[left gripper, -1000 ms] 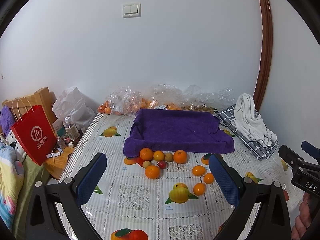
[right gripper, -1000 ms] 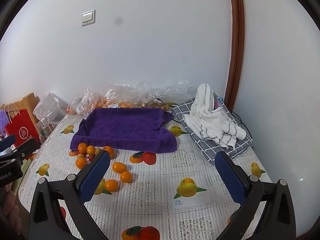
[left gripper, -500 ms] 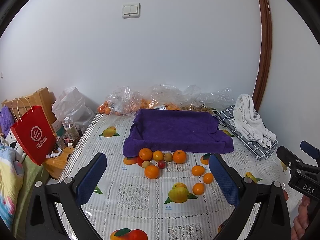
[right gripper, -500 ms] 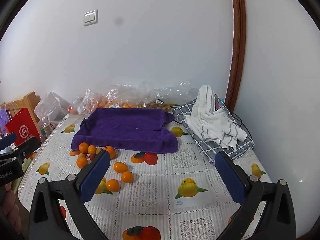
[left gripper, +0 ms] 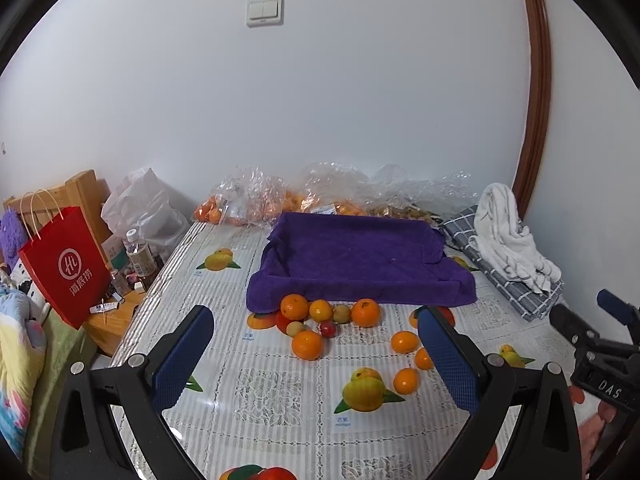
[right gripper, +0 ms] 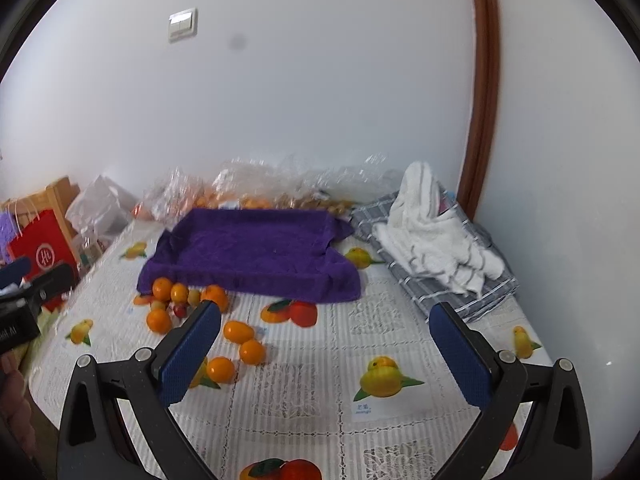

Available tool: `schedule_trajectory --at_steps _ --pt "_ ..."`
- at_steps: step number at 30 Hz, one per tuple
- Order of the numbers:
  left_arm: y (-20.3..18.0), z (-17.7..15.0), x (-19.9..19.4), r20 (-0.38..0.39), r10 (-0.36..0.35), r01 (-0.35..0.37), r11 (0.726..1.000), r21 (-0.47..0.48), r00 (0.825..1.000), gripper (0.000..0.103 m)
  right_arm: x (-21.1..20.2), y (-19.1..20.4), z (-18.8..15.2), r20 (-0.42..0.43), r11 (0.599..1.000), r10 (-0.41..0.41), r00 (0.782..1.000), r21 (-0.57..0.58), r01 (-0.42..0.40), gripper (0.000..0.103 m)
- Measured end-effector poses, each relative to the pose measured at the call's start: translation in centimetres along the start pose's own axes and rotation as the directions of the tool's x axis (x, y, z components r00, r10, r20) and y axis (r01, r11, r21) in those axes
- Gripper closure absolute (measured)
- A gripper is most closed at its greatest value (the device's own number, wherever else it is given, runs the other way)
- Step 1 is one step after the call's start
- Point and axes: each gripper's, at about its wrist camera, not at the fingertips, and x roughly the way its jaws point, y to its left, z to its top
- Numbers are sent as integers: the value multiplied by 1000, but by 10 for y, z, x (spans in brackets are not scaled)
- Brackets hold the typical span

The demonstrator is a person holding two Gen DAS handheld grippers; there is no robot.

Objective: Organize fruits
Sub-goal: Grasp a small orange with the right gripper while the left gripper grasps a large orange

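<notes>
Two grippers, both spread wide and empty, held above a table under a fruit-print cloth [left gripper: 280,392].

Left gripper [left gripper: 320,354]: blue-padded fingers [left gripper: 180,360] flank a loose cluster of fruit ahead. Between the fingers, nearest: one orange [left gripper: 307,345]. Beyond it, a small red fruit [left gripper: 328,329], a pale green one [left gripper: 341,313], and three more oranges along the front edge of a purple towel-lined tray [left gripper: 360,264]. Three small oranges [left gripper: 405,341] lie just inside the right finger. Nothing stands between claw and fruit.

Right gripper [right gripper: 324,354]: fingers [right gripper: 460,364] frame bare cloth; the same fruit group [right gripper: 176,300] sits ahead and left, partly hidden behind the left finger. Three small oranges [right gripper: 239,331] lie just right of that finger.

Surroundings: clear plastic bags of oranges [left gripper: 256,200] behind the tray against the wall; white towel [right gripper: 432,240] on grey checked cloth [right gripper: 480,292] ahead right; red paper bag [left gripper: 66,268] and bottle [left gripper: 138,256] off the table's left edge.
</notes>
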Motion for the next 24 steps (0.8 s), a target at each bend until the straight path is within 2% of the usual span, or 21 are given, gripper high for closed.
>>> schedule_trajectory --at_steps 4,8,12,15,21,24 --pt "9 -8 23 -35 19 -18 1000 9 999 0 34 7 -13 -70 1000 24 997 -16 -26 8" --pt "25 -20 52 -95 19 -17 1000 13 995 1 73 20 -31 -157 997 60 986 -30 -66 16" --pt "32 -28 73 -152 23 -19 999 30 988 1 104 38 -48 -200 992 92 976 -64 -107 35" --pt "46 -37 89 -192 26 -23 1000 20 981 8 119 48 -56 -216 990 114 970 -55 -128 36" --pt "61 -54 106 -246 29 -23 999 27 969 8 143 60 -60 -260 983 178 949 -1 -185 40" --pt "63 -58 115 -274 11 -7 1000 16 962 8 154 62 -60 -289 981 188 939 20 -190 47"
